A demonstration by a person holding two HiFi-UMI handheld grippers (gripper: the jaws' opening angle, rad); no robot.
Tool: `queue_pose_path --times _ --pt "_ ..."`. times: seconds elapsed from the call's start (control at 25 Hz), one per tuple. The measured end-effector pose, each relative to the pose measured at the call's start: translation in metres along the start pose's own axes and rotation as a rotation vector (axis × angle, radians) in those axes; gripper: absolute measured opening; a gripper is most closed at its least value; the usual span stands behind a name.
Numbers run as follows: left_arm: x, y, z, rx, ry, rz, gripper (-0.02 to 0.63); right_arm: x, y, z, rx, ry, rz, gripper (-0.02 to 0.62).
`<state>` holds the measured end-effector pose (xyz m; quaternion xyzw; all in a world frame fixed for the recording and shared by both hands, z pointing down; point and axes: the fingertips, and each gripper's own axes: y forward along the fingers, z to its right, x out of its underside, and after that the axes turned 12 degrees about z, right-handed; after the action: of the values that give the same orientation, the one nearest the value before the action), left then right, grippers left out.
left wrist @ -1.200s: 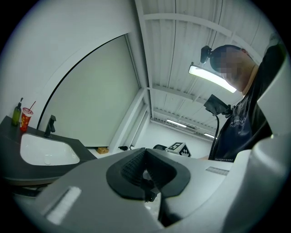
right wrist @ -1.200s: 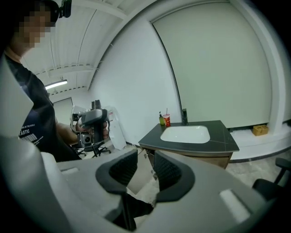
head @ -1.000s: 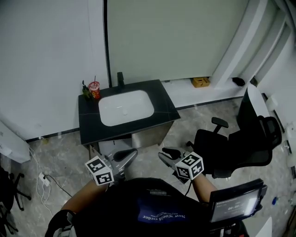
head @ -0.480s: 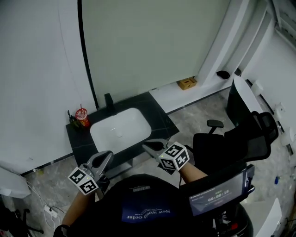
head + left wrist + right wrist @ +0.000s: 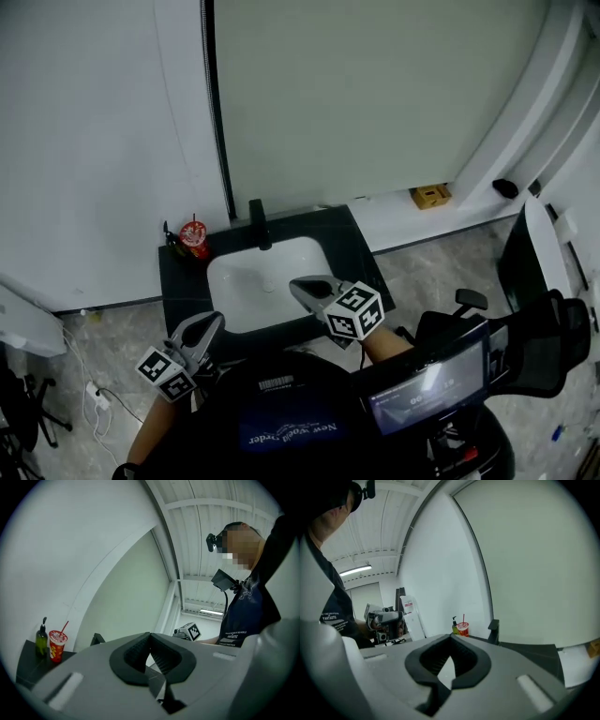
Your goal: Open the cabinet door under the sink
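The dark sink counter (image 5: 352,246) with its white basin (image 5: 253,274) and black faucet (image 5: 258,225) stands against the wall. The cabinet door beneath it is hidden by the counter and the person's body. My right gripper (image 5: 298,284) hangs over the basin's front edge; its jaws have just been closing and are now shut with nothing between them (image 5: 451,637). My left gripper (image 5: 214,321) is at the counter's front left, held level. It is shut too and holds nothing (image 5: 150,634).
A red cup with a straw (image 5: 195,236) and a green bottle (image 5: 172,240) stand at the counter's back left. A black office chair (image 5: 553,347) is at the right. A small yellow box (image 5: 431,197) lies on the white ledge, and cables (image 5: 94,389) on the floor at left.
Both grippers have come forward to the sink, from the floor in front of it to its front edge. The right one now reaches over the basin.
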<state>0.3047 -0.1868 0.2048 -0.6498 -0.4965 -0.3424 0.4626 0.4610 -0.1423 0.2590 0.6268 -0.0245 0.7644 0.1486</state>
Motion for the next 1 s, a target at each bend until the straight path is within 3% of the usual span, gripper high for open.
queue_pose_path --times 0.16,0.32,0.4,0.56,1.0 --pt "0.003 0.033 0.001 -0.111 0.058 0.035 0.0 -0.009 0.011 0.037 -0.131 -0.057 -0.024 0.0" --pt "-0.005 0.084 -0.01 -0.186 0.02 0.121 0.0 -0.02 0.026 0.085 -0.219 -0.072 -0.058 0.0" --pt "0.006 0.085 -0.011 -0.21 0.054 0.101 0.0 -0.014 0.026 0.092 -0.245 -0.074 -0.07 -0.001" --pt "0.006 0.081 -0.015 -0.209 0.123 0.064 0.0 -0.016 0.034 0.09 -0.261 -0.08 -0.05 -0.001" --pt "-0.004 0.083 -0.029 -0.188 0.075 0.09 0.0 -0.013 0.038 0.092 -0.24 -0.077 -0.057 -0.002"
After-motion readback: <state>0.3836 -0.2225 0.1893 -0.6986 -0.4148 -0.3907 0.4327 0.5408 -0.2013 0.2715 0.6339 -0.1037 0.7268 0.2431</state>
